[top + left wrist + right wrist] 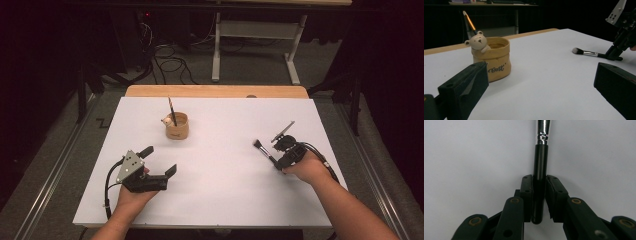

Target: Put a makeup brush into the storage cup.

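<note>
Your right gripper has its pads clamped on the black handle of the makeup brush, which lies flat on the white table, bristles pointing away from you. Your left gripper rests well apart with its jaws spread wide and nothing between them. The yellow bear cup, with another brush standing in it, sits farther back between both hands; bare tabletop separates it from the held brush.

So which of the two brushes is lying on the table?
The black-handled makeup brush, gripped by the right gripper; the orange-handled brush stands upright in the bear cup.
</note>
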### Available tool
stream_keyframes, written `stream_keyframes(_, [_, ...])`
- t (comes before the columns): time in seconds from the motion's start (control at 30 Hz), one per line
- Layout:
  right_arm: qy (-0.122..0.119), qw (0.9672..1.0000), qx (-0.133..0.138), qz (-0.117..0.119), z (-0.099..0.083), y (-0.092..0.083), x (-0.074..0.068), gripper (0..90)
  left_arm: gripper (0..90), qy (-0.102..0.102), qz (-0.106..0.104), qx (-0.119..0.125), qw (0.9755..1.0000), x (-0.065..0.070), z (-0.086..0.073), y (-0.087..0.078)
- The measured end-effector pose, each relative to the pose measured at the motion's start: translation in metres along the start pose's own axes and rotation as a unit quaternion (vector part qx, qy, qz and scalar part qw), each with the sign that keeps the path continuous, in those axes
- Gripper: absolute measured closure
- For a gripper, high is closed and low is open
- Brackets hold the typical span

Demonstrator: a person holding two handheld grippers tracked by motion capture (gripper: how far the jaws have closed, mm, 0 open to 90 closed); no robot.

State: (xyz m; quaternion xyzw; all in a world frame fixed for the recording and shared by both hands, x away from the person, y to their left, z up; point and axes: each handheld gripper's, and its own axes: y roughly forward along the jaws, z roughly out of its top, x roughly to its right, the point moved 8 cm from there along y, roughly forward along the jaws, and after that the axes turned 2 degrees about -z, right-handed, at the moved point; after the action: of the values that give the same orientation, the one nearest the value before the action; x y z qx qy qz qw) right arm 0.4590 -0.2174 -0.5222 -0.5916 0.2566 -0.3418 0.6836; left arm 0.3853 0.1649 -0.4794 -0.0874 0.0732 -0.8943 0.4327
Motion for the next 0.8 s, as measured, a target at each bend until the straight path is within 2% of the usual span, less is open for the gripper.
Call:
stream_keyframes(0.1, [-0.011, 0.9999, 0.005, 0.000, 0.0010, 0.0017, 0.0017, 77.8, 0.4, 0.000, 0.000, 0.001, 1.0000, 0.0000, 0.0003, -0.0001])
stream_keyframes(0.23, [-0.011, 0.9999, 0.002, -0.004, 0.0014, 0.0019, 0.0010, 80.3, 0.4, -0.001, 0.000, 0.001, 1.0000, -0.0004, 0.0003, -0.0002])
stream_keyframes(0.27, [-0.001, 1.0000, -0.003, -0.006, 0.0009, 0.0015, 0.0001, 80.5, 0.4, 0.000, 0.000, 0.000, 1.0000, -0.0003, 0.0004, -0.0006])
stream_keyframes(0.3, [-0.010, 0.9999, 0.000, -0.005, 0.0018, 0.0020, 0.0012, 80.6, 0.4, 0.001, 0.000, 0.001, 1.0000, -0.0005, 0.0006, -0.0006])
stream_keyframes(0.57, [-0.013, 0.9999, -0.001, 0.002, 0.0020, 0.0009, 0.0025, 81.0, 0.4, -0.002, -0.001, -0.001, 1.0000, -0.0009, -0.0003, 0.0007])
stream_keyframes(0.6, [-0.005, 1.0000, 0.000, 0.006, 0.0019, 0.0001, 0.0024, 81.0, 0.4, -0.002, 0.000, -0.001, 1.0000, -0.0010, -0.0003, 0.0008])
stream_keyframes(0.8, [0.002, 0.9997, 0.024, 0.011, 0.0058, -0.0058, 0.0034, 81.0, 0.4, -0.003, 0.000, 0.001, 1.0000, -0.0017, -0.0002, 0.0010])
